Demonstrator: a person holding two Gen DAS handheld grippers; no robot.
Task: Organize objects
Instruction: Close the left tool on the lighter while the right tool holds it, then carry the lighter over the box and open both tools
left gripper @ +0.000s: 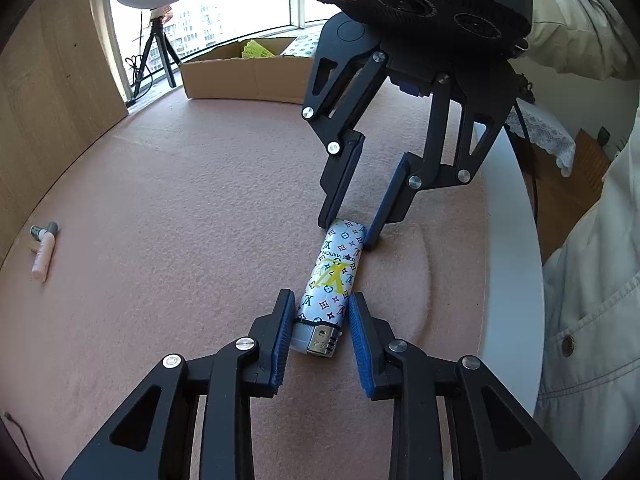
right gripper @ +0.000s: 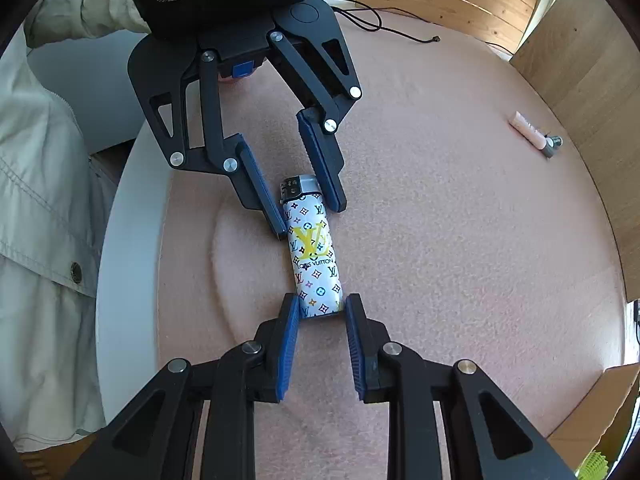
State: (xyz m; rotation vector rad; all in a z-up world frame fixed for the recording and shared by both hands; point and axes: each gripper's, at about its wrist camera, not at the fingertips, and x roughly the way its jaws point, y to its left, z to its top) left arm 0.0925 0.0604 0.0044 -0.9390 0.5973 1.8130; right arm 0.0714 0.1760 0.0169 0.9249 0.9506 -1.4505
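A white lighter [left gripper: 334, 276] [right gripper: 314, 256] with a colourful monogram print lies flat on the pink felt mat [left gripper: 180, 220], close to the table's white rim. My left gripper [left gripper: 323, 300] [right gripper: 310, 220] has its blue pads against both sides of the lighter's metal-head end. My right gripper [right gripper: 322, 302] [left gripper: 350, 232] faces it from the opposite side and is shut on the lighter's base end. The two grippers point steeply down at the mat.
A pink tube [left gripper: 44, 252] [right gripper: 534, 132] with a grey cap lies far off near the wooden panel [left gripper: 52, 80]. A cardboard box [left gripper: 244, 76] stands at the mat's far edge. A thin cable [right gripper: 384, 28] trails near the wooden wall. A person's cream jacket [left gripper: 592, 280] borders the white rim [left gripper: 516, 280].
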